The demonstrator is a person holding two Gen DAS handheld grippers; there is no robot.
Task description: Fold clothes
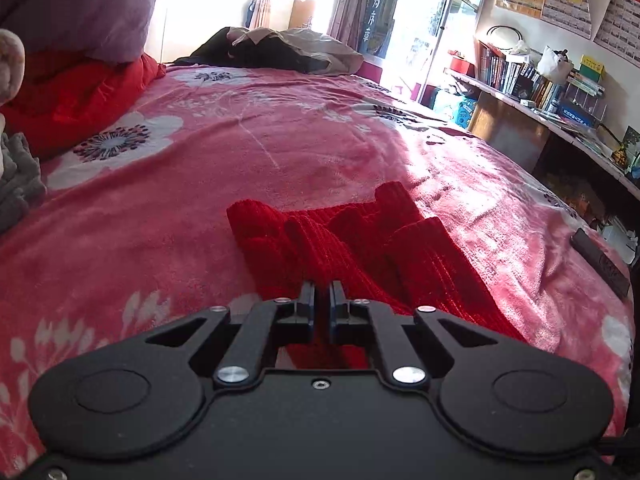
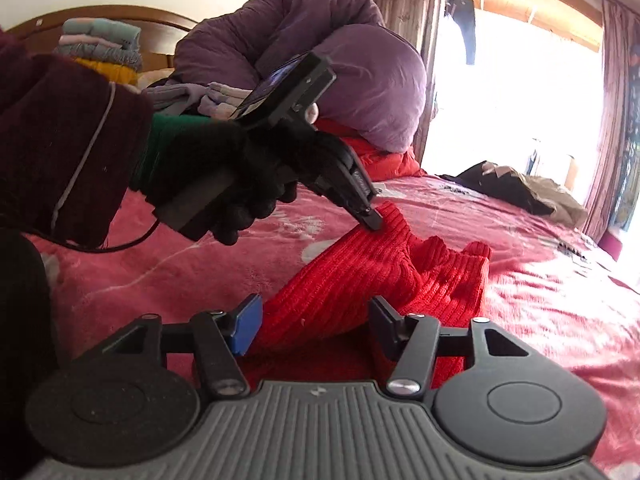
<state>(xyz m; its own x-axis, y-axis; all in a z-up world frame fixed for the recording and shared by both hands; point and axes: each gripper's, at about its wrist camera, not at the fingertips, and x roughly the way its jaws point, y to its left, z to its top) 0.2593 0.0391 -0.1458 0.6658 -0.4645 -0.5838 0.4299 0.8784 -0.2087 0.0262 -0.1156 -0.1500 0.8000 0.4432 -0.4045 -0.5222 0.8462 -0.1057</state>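
Note:
A red ribbed knit garment (image 1: 360,248) lies bunched on the pink flowered blanket (image 1: 200,200) of a bed. My left gripper (image 1: 322,290) is shut on a fold of the garment and lifts it a little. In the right wrist view the left gripper (image 2: 372,220), held by a black-gloved hand, pinches the garment (image 2: 380,276) at its raised peak. My right gripper (image 2: 316,320) is open, its jaws wide apart on either side of the garment's near edge.
Purple duvets (image 2: 360,80) and a red quilt (image 1: 80,96) are piled at the head of the bed. Dark and beige clothes (image 1: 280,52) lie at the far end. Folded clothes (image 2: 104,48) sit by the headboard. A cluttered desk with books (image 1: 540,92) stands right of the bed.

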